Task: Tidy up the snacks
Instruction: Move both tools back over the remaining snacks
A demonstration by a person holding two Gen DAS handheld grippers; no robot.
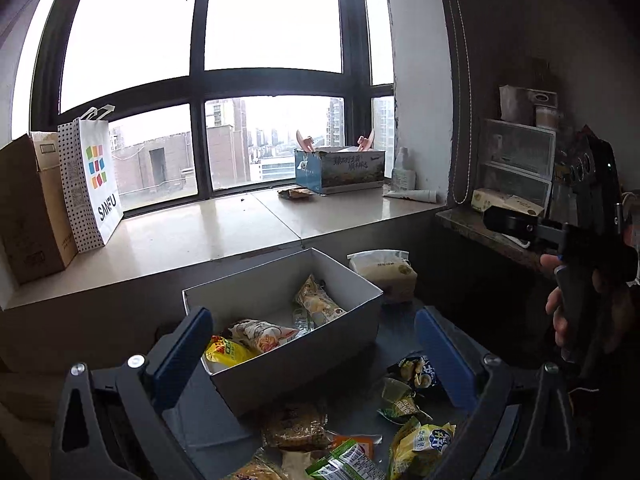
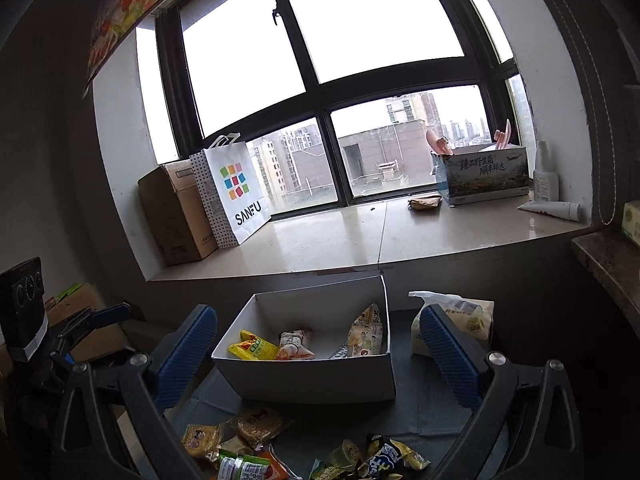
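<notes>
left tool (image 1: 316, 354) wide open, empty, right tool (image 2: 320, 354) likewise

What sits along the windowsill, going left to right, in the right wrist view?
Brown cardboard box → white SANFU paper bag → small brown snack packet → printed blue carton → white plastic bottle → white tube lying flat.

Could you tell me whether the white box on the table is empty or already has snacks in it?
Partly filled: the white box holds a few packets, including a yellow packet, with bare floor still showing.
</notes>
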